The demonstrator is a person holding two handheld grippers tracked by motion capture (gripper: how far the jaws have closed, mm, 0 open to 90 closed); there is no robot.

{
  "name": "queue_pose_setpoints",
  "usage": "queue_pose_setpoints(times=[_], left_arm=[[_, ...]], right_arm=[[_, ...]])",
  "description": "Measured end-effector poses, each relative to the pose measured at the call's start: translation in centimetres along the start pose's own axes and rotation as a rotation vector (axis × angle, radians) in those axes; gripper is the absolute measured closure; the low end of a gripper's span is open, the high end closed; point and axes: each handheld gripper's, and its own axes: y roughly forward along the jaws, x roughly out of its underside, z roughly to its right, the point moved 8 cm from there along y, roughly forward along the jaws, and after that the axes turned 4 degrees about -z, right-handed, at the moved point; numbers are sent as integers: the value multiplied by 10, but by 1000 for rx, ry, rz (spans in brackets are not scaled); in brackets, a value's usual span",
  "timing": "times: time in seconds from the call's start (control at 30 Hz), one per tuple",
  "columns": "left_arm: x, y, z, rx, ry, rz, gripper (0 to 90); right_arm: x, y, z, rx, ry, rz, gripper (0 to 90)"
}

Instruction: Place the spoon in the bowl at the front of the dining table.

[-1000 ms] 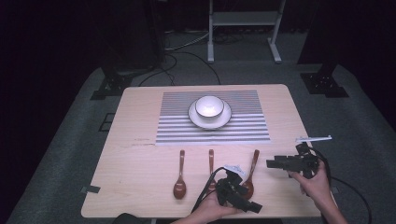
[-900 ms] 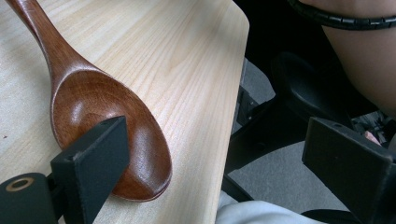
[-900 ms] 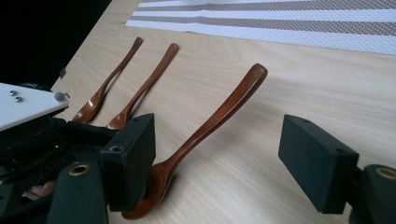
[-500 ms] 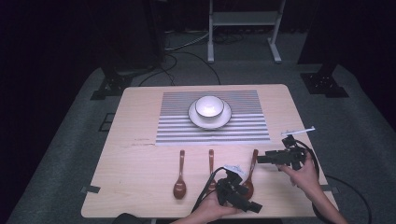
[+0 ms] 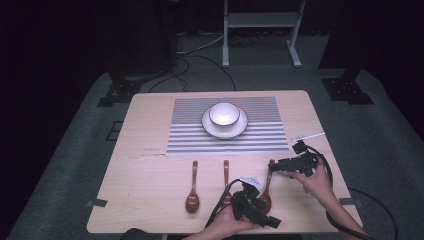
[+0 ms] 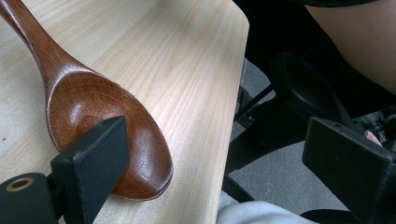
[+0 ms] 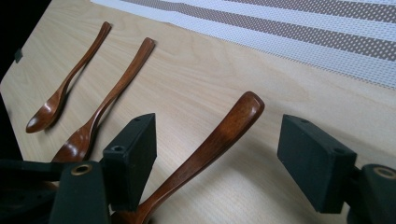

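Observation:
Three brown wooden spoons lie in a row near the table's front edge: the left spoon, the middle spoon and the right spoon. My right gripper is open, its jaws standing on either side of the right spoon's handle without touching it. My left gripper is open low at the front edge. One of its jaws hangs over the bowl of a spoon, which looks like the right one. A white bowl sits on a plate on the striped placemat.
The table's near-right corner drops off beside the left gripper, with a chair base and a person's leg below. Both cables trail off the front edge. The left spoon and middle spoon lie beyond the right gripper, and the placemat behind.
My right gripper has moved left and a little forward, from the table's right edge to the right spoon's handle. The left gripper has stayed where it was.

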Motion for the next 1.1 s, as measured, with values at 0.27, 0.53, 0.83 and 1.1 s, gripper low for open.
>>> queue_pose_setpoints(times=[0.27, 0.53, 0.83, 1.1], left_arm=[[0, 0, 0, -2, 2, 1, 63], [0, 1, 0, -2, 3, 0, 64], [0, 1, 0, 0, 2, -2, 64], [0, 0, 0, 1, 0, 2, 63]], right_arm=[[-7, 14, -3, 49, -35, -36, 372], [-12, 25, -7, 88, -62, -67, 481], [-19, 35, -13, 91, -76, -83, 609], [-25, 41, -20, 83, -80, -102, 651]])
